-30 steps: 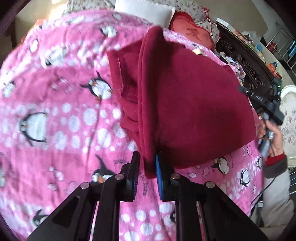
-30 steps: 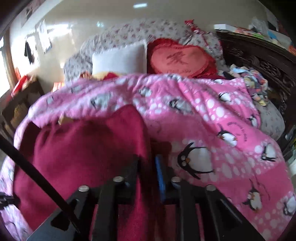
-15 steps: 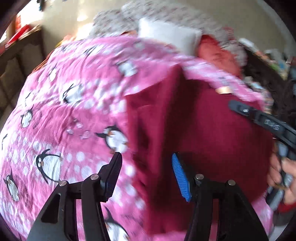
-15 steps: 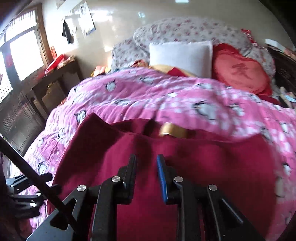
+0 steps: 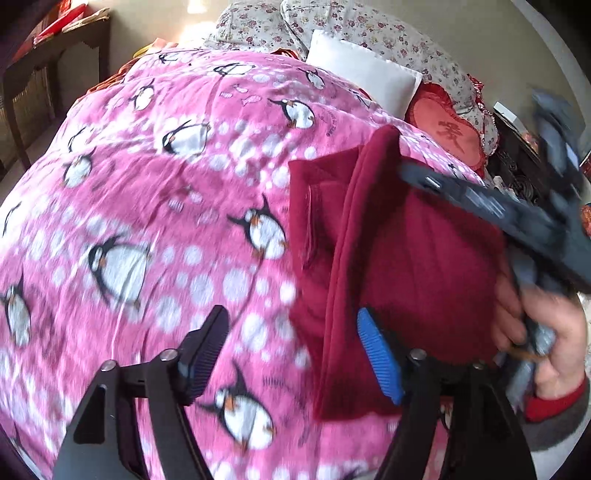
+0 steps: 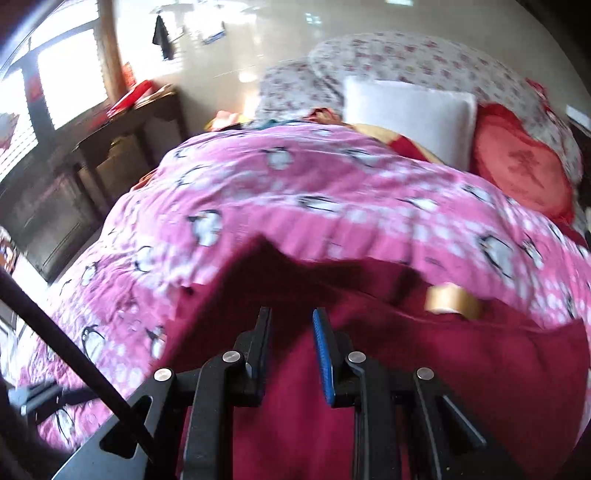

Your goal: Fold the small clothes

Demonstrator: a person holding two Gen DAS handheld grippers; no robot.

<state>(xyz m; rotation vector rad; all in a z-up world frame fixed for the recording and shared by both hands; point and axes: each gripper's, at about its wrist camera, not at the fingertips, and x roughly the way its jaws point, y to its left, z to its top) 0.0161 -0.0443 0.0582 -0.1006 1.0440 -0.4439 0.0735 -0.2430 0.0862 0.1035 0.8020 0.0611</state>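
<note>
Here your left hand-held gripper point(image 5: 295, 354) gapes empty beside the soft, light maroon garment point(image 5: 406, 258) folded on the penguin blanket point(image 5: 147, 184); the right hand-held gripper point(image 6: 291, 354), slightly parted, grips nothing; pinch the hem.

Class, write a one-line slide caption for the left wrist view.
Open left gripper beside a folded maroon garment on a penguin blanket.

A home bedroom: a bed under a pink penguin-print blanket point(image 5: 155, 206) stretches ahead of the fingers, with a white pillow point(image 6: 410, 118), a red heart-shaped cushion point(image 6: 521, 166) and floral bedding point(image 5: 369, 33) beyond, and dark wooden furniture point(image 6: 122, 147) to their left.
</note>
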